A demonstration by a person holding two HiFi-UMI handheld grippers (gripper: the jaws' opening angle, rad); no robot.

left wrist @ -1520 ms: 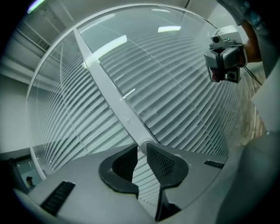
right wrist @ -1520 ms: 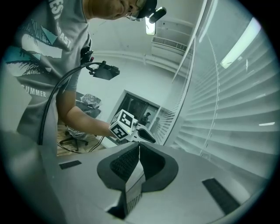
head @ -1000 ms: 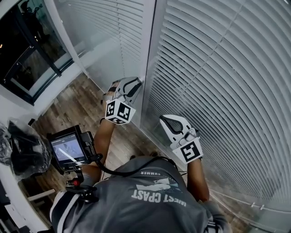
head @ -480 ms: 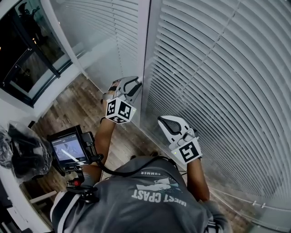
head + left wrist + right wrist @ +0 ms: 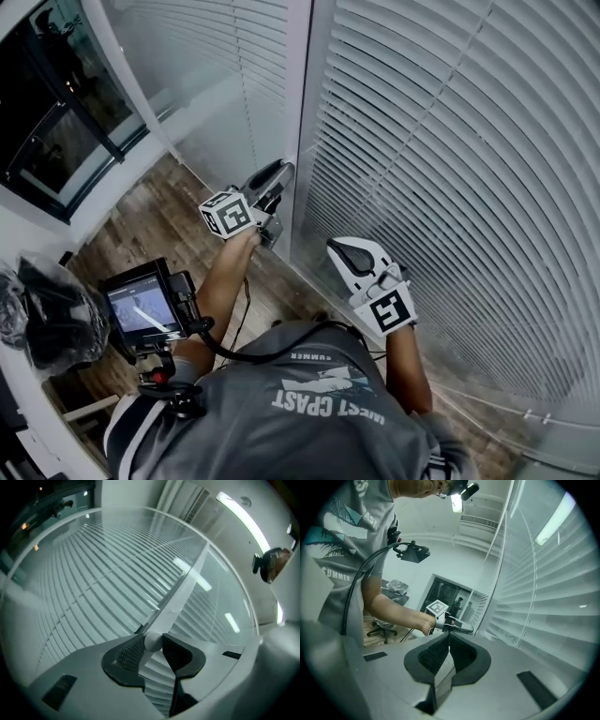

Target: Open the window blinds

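Brown wood-plank floor [image 5: 159,220], a dark wheeled office chair [image 5: 380,628] on it farther back.

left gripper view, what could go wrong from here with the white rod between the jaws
The left gripper pinches the white round-ended blind wand only at its tip, and its jaws have just been opening, so it may slip out mid-twist. The shut right gripper sits close to the white horizontal slats and might bump or bend one.
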